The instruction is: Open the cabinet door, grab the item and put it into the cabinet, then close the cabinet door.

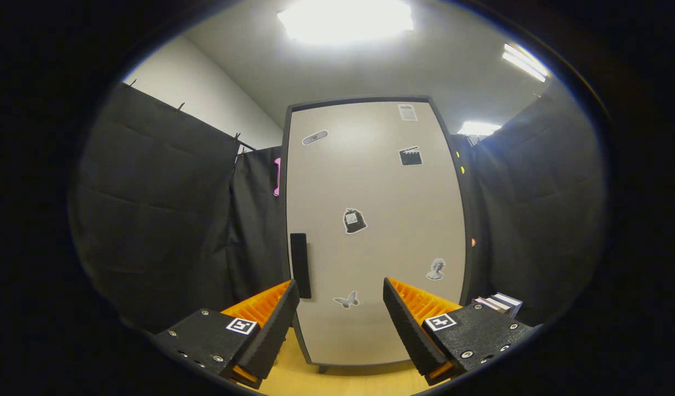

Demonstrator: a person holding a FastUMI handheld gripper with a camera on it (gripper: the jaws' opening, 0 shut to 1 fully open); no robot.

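A tall cabinet [370, 181] with a beige door in a dark frame stands upright straight ahead of my gripper [342, 300]. The door is shut and carries several small stickers. A dark vertical handle [299, 265] sits near the door's left edge, just above and beside my left fingertip [285, 308]. The fingers are spread wide apart with nothing between them. A small stack of boxes or books [499, 302] lies to the right of the cabinet, just beyond my right finger.
The cabinet stands on a light wooden surface [343, 382] that runs under my fingers. Black cloth walls [167, 220] close in on both sides. A pink object [277, 176] hangs beside the cabinet's upper left edge. Ceiling lights glow overhead.
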